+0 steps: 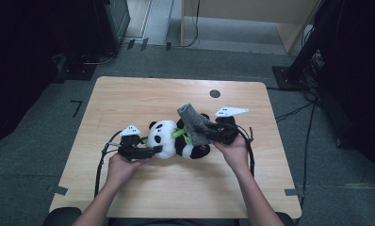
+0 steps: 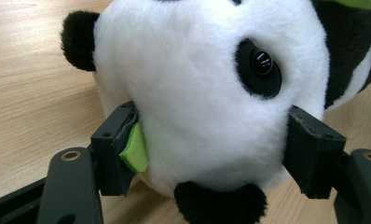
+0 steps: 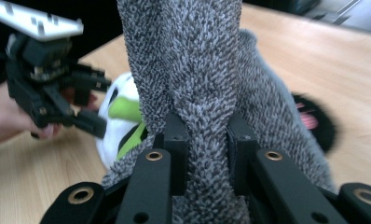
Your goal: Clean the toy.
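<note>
Left gripper (image 1: 150, 151): jaws part-spread, clamped on the plush panda's (image 1: 169, 138) head, one pad on each side of the white face. In the left gripper view the panda (image 2: 197, 107) sits squarely between the jaws, and a green tab (image 2: 136, 150) is caught against one pad. The left hand (image 1: 121, 168) sits at the near-left of the toy.

Right gripper (image 1: 213, 133): jaws pressed nearly together, pinching a fold of the grey fuzzy cloth (image 1: 193, 123). In the right gripper view the cloth (image 3: 193, 74) rises straight up from between the pads and spills down around both jaws. The right hand (image 1: 233, 151) holds it lifted over the panda's body, and the cloth's far end sticks up and away from the person. I can't tell whether the cloth is a sock or a small garment.

Panda lies on its side near the middle of the table (image 1: 129, 99), head toward the left gripper, body and feet under the cloth.

Clearance: wide bare tabletop on the far side up to the grommet hole (image 1: 215, 93), and bare wood toward the left and right edges. The near strip in front of the person is narrower. Both gripper cables (image 1: 100, 162) trail back over the near edge.

No containers on the table.
</note>
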